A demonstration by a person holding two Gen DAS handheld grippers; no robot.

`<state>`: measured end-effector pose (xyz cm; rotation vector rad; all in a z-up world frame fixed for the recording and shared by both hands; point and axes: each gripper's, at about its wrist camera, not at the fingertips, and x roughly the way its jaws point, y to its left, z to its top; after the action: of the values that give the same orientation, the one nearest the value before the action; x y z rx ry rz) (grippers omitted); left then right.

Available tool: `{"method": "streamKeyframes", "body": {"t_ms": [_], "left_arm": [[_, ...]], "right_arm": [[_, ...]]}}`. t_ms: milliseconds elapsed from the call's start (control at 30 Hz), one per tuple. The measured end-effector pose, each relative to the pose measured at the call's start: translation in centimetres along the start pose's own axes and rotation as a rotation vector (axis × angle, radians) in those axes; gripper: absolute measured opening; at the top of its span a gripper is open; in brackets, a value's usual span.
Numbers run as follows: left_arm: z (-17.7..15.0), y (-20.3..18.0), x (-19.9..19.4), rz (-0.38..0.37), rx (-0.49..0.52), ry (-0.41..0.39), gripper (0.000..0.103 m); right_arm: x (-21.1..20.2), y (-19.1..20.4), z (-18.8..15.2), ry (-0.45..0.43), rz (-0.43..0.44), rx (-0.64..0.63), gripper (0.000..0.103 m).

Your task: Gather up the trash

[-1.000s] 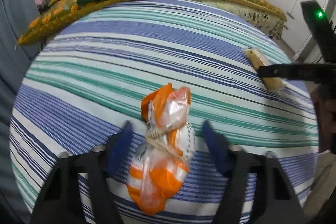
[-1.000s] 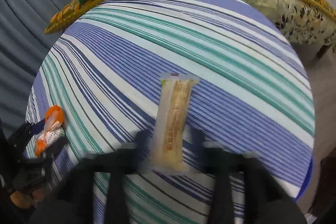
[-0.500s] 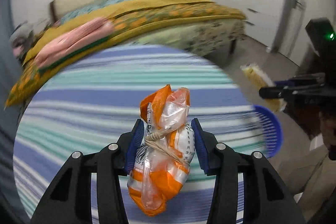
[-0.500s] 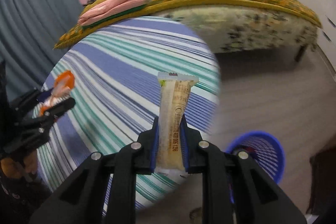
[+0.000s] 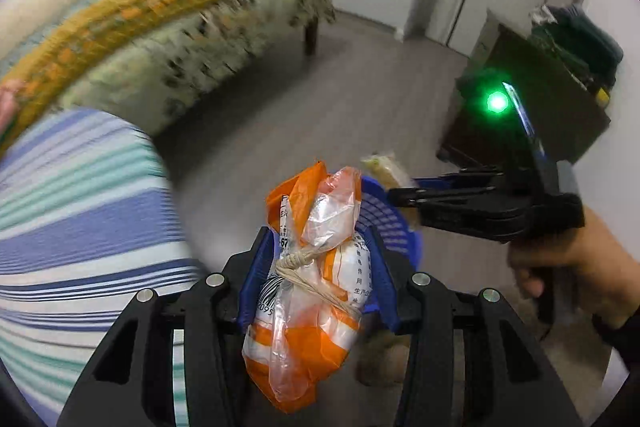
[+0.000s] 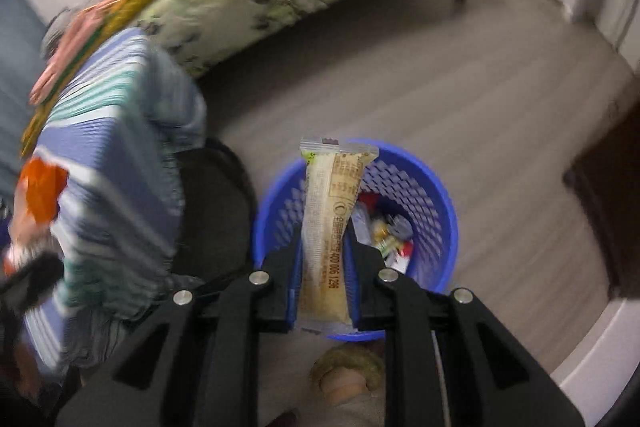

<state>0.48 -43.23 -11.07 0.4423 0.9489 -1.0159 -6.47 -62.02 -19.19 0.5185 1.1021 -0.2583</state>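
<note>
Now, both grippers clamp trash — above blue basket

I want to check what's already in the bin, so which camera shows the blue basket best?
The right wrist view: the blue basket sits open below the right gripper, its rim, mesh wall and the trash inside visible behind the held wrapper. The left wrist view shows only a blurred strip of its mesh behind the orange bag.
</note>
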Motion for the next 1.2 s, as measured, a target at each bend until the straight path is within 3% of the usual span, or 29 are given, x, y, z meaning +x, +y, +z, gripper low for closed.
{"method": "streamKeyframes", "body": {"t_ms": [167, 233, 267, 300, 467, 567, 633, 700, 967, 1100, 1200], "left_arm": [[1.0, -1.4, 7.0, -0.024, -0.003, 0.062, 0.049], [1.4, -1.5, 9.2, -0.04, -0.011, 0.061, 0.063], [1.6, -1.3, 9.7, -0.04, -0.018, 0.058, 0.079], [1.7, -1.1, 10.2, -0.034, -0.033, 0.052, 0.084], [1.3, -1.2, 8.0, -0.004, -0.022, -0.021, 0.091], [0.5, -1.8, 4.8, 0.053, 0.003, -0.077, 0.098], [-0.1, -2.0, 3.2, 0.034, -0.006, -0.063, 0.098], [-0.6, -2.4, 2.3, 0.066, 0.001, -0.04, 0.098], [-2.1, -3.6, -1.8, 0.157, 0.026, -0.091, 0.098], [-2.4, -4.1, -2.9, 0.197, 0.028, -0.114, 0.098], [-2.4, -4.2, -3.2, 0.223, 0.007, -0.104, 0.098]], "right_arm": [[3.7, -4.4, 0.2, 0.025, 0.038, 0.132, 0.021], [4.3, -5.1, 0.2, 0.016, 0.041, 0.164, 0.049], [4.5, -5.7, 0.1, 0.003, 0.038, 0.182, 0.063], [4.3, -6.2, 0.0, -0.012, 0.025, 0.206, 0.07], [0.7, -7.0, -0.6, -0.077, -0.047, 0.254, 0.097], [-2.7, -5.9, -2.1, -0.112, -0.121, 0.238, 0.098], [-4.6, -5.3, -3.4, -0.139, -0.148, 0.227, 0.098], [-6.1, -4.2, -4.6, -0.175, -0.161, 0.206, 0.098], [-10.9, -0.8, -8.8, -0.261, -0.296, 0.2, 0.098], [-12.1, -0.1, -10.1, -0.289, -0.233, 0.206, 0.098], [-12.5, 0.6, -10.8, -0.281, -0.231, 0.199, 0.098]]}}
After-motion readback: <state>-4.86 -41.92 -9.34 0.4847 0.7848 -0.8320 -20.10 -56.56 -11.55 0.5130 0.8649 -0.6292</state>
